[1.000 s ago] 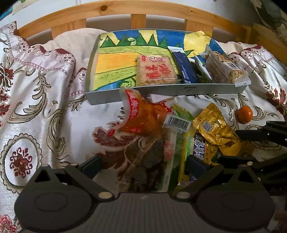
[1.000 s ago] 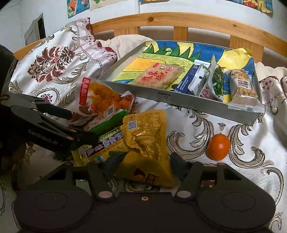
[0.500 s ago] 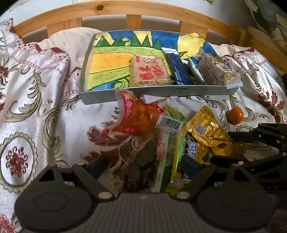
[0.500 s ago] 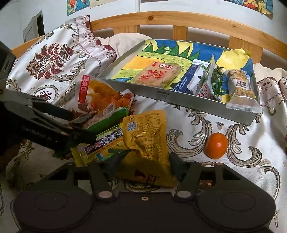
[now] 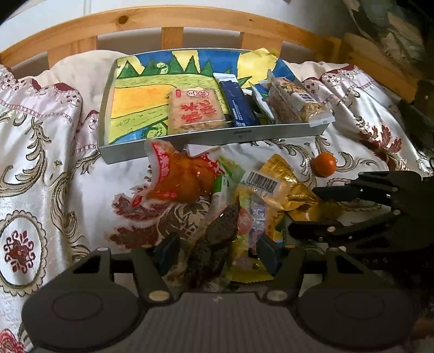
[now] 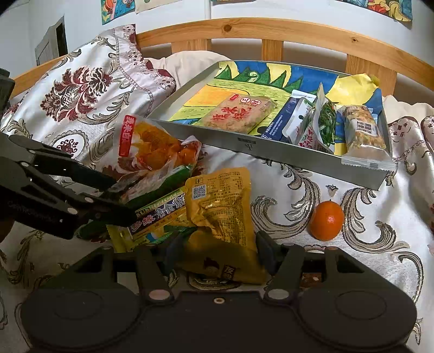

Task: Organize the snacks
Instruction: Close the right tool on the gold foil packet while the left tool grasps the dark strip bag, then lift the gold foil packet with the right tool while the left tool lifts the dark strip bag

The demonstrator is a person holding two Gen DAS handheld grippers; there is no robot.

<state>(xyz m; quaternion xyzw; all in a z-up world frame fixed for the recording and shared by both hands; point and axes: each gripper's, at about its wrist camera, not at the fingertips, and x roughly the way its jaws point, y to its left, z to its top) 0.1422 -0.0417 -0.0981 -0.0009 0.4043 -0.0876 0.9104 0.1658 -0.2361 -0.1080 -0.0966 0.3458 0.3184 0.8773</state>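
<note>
Loose snack packets lie heaped on the patterned bedspread in front of a metal tray [image 5: 217,138] [image 6: 271,154]. My left gripper [image 5: 218,252] [image 6: 123,201] has its jaws closing on a clear packet of dark snack [image 5: 219,233], which bunches up between the pads. My right gripper [image 6: 219,252] [image 5: 302,210] is shut on the near end of a yellow foil packet [image 6: 222,206] [image 5: 287,184]. An orange-red packet [image 5: 184,179] [image 6: 152,146] and a green-yellow packet [image 6: 160,214] lie in the heap. The tray holds a rice-cracker packet [image 5: 195,111], a blue packet [image 5: 238,106] and a nut bar [image 5: 295,103].
A small orange [image 5: 324,164] [image 6: 326,220] sits on the bedspread right of the heap. A wooden bed rail [image 5: 173,16] runs behind the tray. A flowered pillow [image 6: 89,81] rises at the left. The tray's left half shows its painted liner.
The left jaws have narrowed around the dark snack packet, which went from lying flat to crumpled upward. The right gripper and its yellow packet have stayed put.
</note>
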